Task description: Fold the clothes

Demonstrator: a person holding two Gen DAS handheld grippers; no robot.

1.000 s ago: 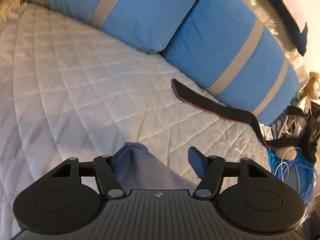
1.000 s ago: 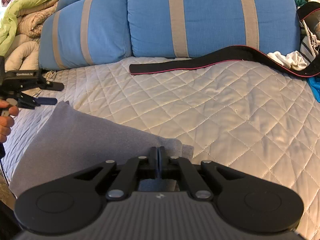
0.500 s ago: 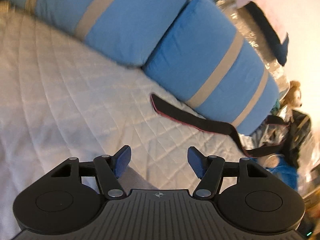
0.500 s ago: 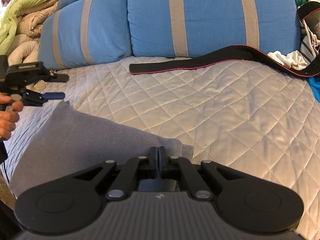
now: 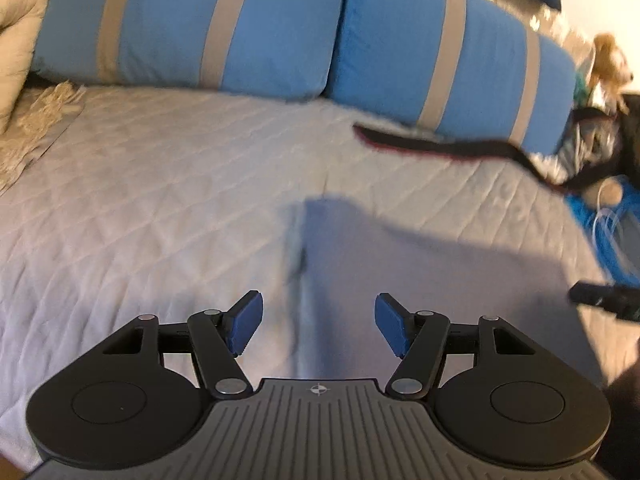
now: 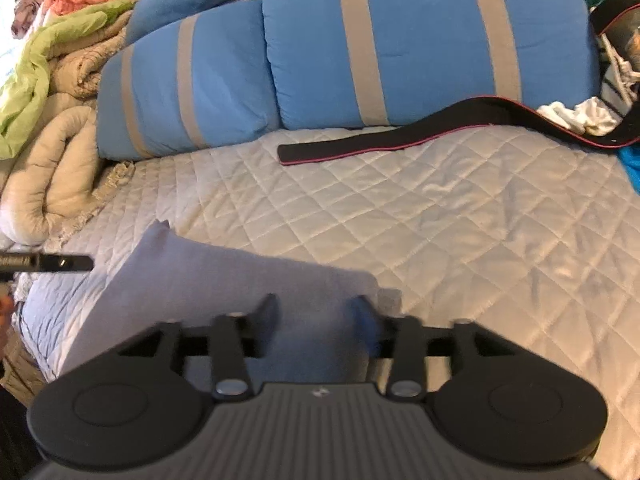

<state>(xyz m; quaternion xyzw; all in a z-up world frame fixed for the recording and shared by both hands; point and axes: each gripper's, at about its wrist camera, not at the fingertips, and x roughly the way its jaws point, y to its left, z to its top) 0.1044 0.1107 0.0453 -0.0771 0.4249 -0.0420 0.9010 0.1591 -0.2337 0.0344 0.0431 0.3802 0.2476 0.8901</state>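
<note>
1. Far left, right wrist view only: a heap of bedding (image 6: pixel 44 152), rolled beige quilt under a crumpled green sheet.
2. Two plump blue pillows (image 6: pixel 424 44) with tan stripes lean at the head of the bed (image 5: pixel 120 200), whose pale cover is stitched in diamonds.
3. One folded grey garment (image 6: pixel 224 280), soft and flat, lies on the cover near its front edge.
4. Left gripper (image 5: pixel 316 322): jaws apart, nothing between the blue pads, the garment's edge below.
5. Right gripper (image 6: pixel 320 316): jaws have just been opening, blurred, apart over the garment's corner.
6. One black strap (image 6: pixel 400 140), red-edged, lies flat before the pillows.
7. Far right, left wrist view only: a tan plush toy (image 5: pixel 610 60).
</note>
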